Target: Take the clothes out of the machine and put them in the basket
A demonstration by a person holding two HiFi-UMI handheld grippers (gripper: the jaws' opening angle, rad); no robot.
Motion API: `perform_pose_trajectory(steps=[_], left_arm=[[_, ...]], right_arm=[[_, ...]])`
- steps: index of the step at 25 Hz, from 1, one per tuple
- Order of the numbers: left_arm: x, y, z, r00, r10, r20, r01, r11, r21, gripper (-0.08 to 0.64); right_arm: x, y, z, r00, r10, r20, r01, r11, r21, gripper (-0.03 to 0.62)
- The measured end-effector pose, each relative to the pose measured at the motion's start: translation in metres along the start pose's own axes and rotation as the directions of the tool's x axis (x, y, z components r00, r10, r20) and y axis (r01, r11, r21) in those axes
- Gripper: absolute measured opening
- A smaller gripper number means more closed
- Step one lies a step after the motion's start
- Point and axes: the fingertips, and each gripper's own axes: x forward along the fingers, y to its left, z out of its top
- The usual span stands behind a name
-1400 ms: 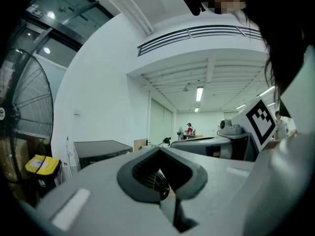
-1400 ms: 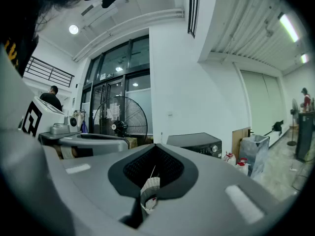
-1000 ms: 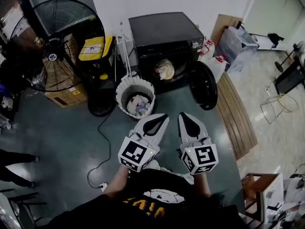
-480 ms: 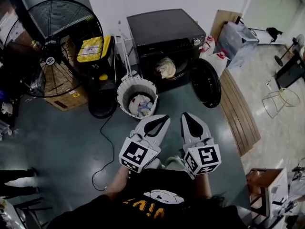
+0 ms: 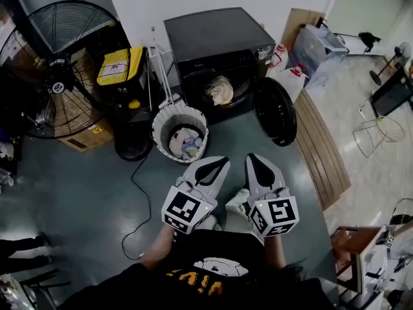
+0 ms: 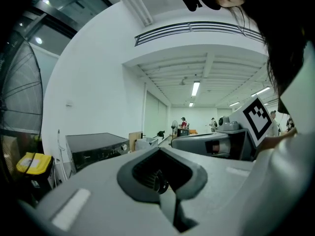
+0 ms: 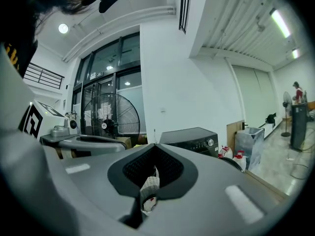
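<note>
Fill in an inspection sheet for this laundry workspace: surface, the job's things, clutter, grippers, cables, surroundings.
Surface: glossy dark green floor.
Job's things: black machine with its door swung open and pale clothes in the drum; white basket in front of it, already holding laundry.
Clutter: large fan and a yellow-topped black item left of the machine.
Grippers: left gripper and right gripper side by side, jaws together, both empty.
Cables: black cable snaking over the floor.
Surroundings: wooden boards at the right.
</note>
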Motion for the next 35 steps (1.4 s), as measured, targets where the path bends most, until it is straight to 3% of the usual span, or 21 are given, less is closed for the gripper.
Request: perform_pose_trajectory(steps=[10,20,27,35], left_arm=[[0.101,0.035,0.01,0.994,0.113,-0.013,-0.113,0.993,-0.029,0.002],[0.188,0.046,0.014,0.974,0.222,-0.05,-0.224,0.974,-0.039,0.002],[0.212,0.059,0.007,0.955,0.283,-0.087,-0.286,0.958,-0.024,0.002],[0.23,0.112,-0.012,0.944,0.316,-0.091,-0.316,0.949,0.011,0.002]], right_arm=[[0.06,-0.096,0.018,0.995,0.097,-0.015,-0.097,0.995,0.001,0.025],[0.102,-0.181,0.023,0.978,0.206,-0.041,-0.206,0.979,0.015,0.026],[0.124,-0.205,0.011,0.965,0.255,-0.065,-0.254,0.967,0.035,0.025],[0.18,-0.206,-0.019,0.953,0.276,-0.126,-0.276,0.961,0.021,0.029]])
